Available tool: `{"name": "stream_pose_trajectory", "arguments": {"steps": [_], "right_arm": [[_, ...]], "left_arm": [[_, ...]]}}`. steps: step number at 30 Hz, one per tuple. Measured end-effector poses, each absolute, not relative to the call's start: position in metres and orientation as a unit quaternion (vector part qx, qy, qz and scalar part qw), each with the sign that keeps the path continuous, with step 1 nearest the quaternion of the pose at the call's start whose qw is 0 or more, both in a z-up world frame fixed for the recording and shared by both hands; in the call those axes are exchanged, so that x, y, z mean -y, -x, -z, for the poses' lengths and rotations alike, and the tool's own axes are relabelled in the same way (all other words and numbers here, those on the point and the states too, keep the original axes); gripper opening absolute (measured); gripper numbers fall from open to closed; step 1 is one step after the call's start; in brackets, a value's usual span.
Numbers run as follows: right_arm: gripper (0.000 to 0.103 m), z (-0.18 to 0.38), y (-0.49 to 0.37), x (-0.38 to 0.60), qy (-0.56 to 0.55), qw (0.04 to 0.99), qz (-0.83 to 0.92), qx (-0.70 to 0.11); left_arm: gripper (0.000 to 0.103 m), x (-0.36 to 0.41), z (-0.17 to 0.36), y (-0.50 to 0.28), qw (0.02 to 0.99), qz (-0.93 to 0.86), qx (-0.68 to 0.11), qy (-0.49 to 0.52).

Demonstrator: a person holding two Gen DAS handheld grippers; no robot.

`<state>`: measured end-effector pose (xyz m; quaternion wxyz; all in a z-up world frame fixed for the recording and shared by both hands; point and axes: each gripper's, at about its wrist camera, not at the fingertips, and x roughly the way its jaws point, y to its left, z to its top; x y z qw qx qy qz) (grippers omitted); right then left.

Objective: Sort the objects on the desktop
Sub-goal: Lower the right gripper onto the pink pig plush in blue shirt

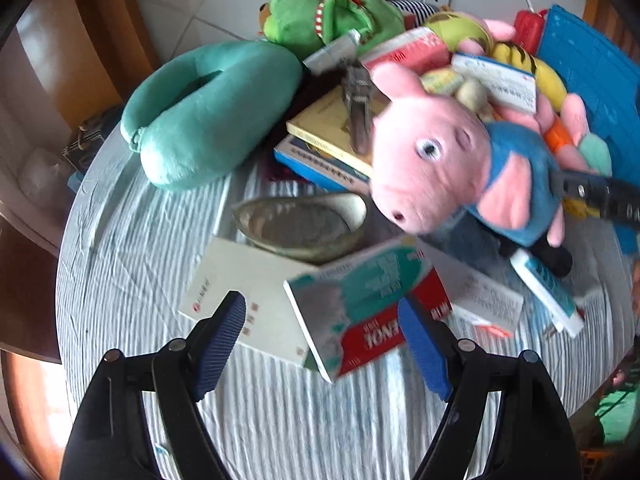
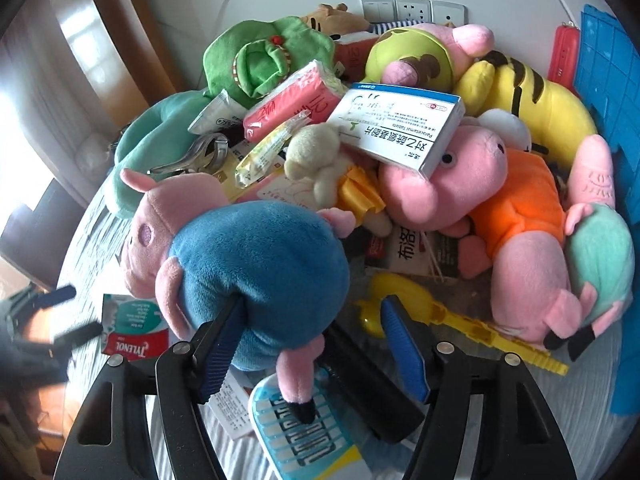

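The blue-shirted pig (image 2: 256, 264) sits at the near left of the toy heap, its snout pointing left and its leg hanging down over a blue-and-white comb-like item (image 2: 296, 420). The right gripper (image 2: 316, 344) stands wide: its left pad touches the pig's lower back while the right pad is clear of it, so nothing is clamped. In the left wrist view the same pig (image 1: 452, 168) appears raised above the clutter, with a dark finger of the right gripper at its back.

The left gripper (image 1: 326, 344) is also spread wide around a Tylenol box (image 1: 356, 304) that tilts up between its pads; neither pad visibly presses it. Under the box lies a white carton (image 1: 240, 296), and behind that a glass bowl (image 1: 300, 228) on the striped cloth of the surface (image 1: 140, 240).

Further back are stacked books (image 1: 332, 140), a teal neck pillow (image 1: 212, 108) and a green plush (image 1: 332, 16). To the right lie an orange-shirted pig (image 2: 500, 208), a white medicine box (image 2: 400, 128) on top of it, a yellow striped plush (image 2: 524, 96) and a blue mat (image 2: 612, 92).
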<state>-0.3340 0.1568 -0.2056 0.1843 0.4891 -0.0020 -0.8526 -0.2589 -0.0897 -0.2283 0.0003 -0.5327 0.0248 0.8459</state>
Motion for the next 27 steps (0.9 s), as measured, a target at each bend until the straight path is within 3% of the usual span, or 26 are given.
{"name": "stream_pose_trajectory", "arguments": {"steps": [9, 12, 17, 19, 21, 23, 27], "right_arm": [[0.071, 0.207, 0.324, -0.163, -0.492, 0.190, 0.849, -0.002], [0.072, 0.206, 0.322, -0.164, -0.492, 0.195, 0.848, -0.005], [0.074, 0.206, 0.320, -0.165, -0.495, 0.200, 0.845, -0.013], [0.076, 0.205, 0.319, -0.166, -0.493, 0.203, 0.846, -0.014], [0.084, 0.203, 0.319, -0.165, -0.490, 0.208, 0.846, -0.011], [0.102, 0.202, 0.319, -0.161, -0.487, 0.213, 0.847, -0.012], [0.102, 0.205, 0.323, -0.148, -0.484, 0.220, 0.846, -0.020]], "left_arm": [[0.079, 0.078, 0.258, 0.240, -0.021, -0.832, -0.031, 0.554], [0.079, 0.091, 0.259, 0.251, -0.032, -0.838, -0.001, 0.545], [0.079, 0.085, 0.259, 0.268, 0.000, -0.837, -0.011, 0.547], [0.091, 0.083, 0.264, 0.274, 0.002, -0.836, -0.007, 0.548], [0.098, 0.081, 0.269, 0.280, 0.005, -0.835, -0.004, 0.550], [0.099, 0.081, 0.273, 0.284, 0.008, -0.834, 0.007, 0.551], [0.095, 0.087, 0.273, 0.284, 0.014, -0.841, 0.032, 0.540]]}}
